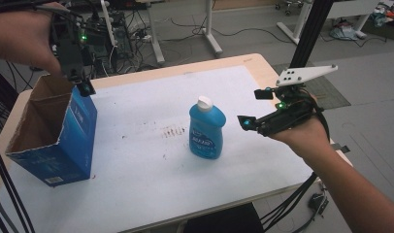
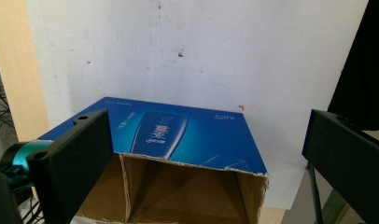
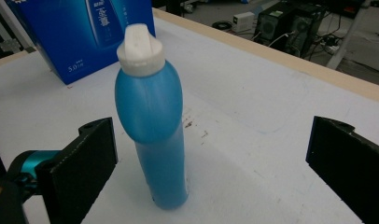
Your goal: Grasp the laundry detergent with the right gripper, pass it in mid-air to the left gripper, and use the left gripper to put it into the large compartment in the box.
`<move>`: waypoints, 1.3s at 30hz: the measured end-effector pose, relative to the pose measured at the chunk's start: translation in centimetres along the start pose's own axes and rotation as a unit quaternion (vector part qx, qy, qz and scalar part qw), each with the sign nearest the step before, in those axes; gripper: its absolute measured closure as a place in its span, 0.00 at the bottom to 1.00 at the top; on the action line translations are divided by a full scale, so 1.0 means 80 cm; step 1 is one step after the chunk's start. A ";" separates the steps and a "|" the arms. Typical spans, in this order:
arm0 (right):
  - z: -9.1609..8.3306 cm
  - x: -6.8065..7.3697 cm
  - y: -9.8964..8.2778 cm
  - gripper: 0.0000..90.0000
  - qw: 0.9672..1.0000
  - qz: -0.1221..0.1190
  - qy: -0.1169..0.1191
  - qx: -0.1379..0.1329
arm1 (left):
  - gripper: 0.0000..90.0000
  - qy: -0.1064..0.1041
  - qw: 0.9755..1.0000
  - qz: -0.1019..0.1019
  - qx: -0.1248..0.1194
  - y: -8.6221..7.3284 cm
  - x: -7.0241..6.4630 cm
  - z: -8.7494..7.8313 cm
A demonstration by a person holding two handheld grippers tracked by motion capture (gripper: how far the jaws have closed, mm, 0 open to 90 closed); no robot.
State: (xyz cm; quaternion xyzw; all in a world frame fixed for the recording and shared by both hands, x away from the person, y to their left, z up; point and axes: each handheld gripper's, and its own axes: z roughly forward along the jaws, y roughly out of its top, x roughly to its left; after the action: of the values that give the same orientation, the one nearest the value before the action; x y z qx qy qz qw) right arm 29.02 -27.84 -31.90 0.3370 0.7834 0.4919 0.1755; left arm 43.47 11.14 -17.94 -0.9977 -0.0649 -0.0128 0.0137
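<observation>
At left, the left gripper [image 1: 83, 86], jaws apart, hovers above the open blue box [image 1: 54, 128], seemingly ready to steady it. Mid-surface stands a blue bottle [image 1: 206, 128], upright. At right, the right gripper [image 1: 251, 122], jaws spread wide, lines up to grasp it.

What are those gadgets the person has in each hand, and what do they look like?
Each is a hand-held gripper. The right gripper is black with teal joints, small green lights and a grey three-cornered plate with dark holes on top; black cables trail below it. The left gripper is also black with a green light. Both have flat black jaws with screw holes. The forearms are bare, no sleeves.
</observation>
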 end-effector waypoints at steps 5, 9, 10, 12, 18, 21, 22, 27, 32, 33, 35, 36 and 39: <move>0.006 0.003 -0.018 0.01 1.000 0.013 0.007 -0.007 | 0.02 0.002 1.000 0.003 0.001 0.001 -0.002 0.000; 0.021 0.006 -0.035 0.01 1.000 0.024 0.014 -0.003 | 0.02 0.003 1.000 0.001 0.004 0.001 -0.002 0.000; 0.028 0.007 -0.041 0.01 0.999 0.028 0.017 0.000 | 0.02 0.003 1.000 0.002 0.003 0.000 -0.002 0.000; 0.036 0.009 -0.048 0.01 0.999 0.032 0.022 0.002 | 0.02 0.004 1.000 0.001 0.004 -0.001 -0.003 0.000; 0.058 0.013 -0.065 0.01 0.998 0.048 0.037 0.008 | 0.02 0.004 1.000 -0.001 0.005 -0.004 -0.002 0.000; 0.064 0.014 -0.068 0.01 0.998 0.051 0.042 0.009 | 0.02 0.004 1.000 -0.002 0.006 -0.004 -0.002 0.000; 0.067 0.015 -0.069 0.01 0.998 0.051 0.043 0.011 | 0.02 0.006 1.000 -0.001 0.006 -0.004 -0.001 0.000; 0.080 0.017 -0.073 0.01 0.997 0.053 0.052 0.014 | 0.02 0.007 1.000 -0.001 0.003 -0.003 -0.002 0.000; 0.097 0.023 -0.074 0.01 0.997 0.049 0.060 0.016 | 0.02 0.007 1.000 0.001 0.006 -0.003 -0.002 0.000; 0.097 0.023 -0.074 0.01 0.997 0.049 0.060 0.016 | 0.02 0.007 1.000 0.001 0.005 -0.003 -0.002 0.000; 0.103 0.024 -0.074 0.01 0.997 0.050 0.061 0.015 | 0.02 0.007 1.000 0.001 0.005 -0.003 -0.002 0.000; 0.108 0.025 -0.075 0.01 0.996 0.053 0.063 0.014 | 0.02 0.007 1.000 0.002 0.006 -0.003 -0.002 0.000; 0.113 0.026 -0.076 0.01 0.996 0.053 0.065 0.012 | 0.02 0.007 1.000 0.002 0.005 -0.004 -0.002 0.000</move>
State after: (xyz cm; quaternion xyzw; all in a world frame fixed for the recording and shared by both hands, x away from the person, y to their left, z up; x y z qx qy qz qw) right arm 30.85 -22.21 -41.29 0.3476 0.7799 0.5120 0.0932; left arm 43.27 11.40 -17.92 -0.9977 -0.0624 -0.0196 0.0190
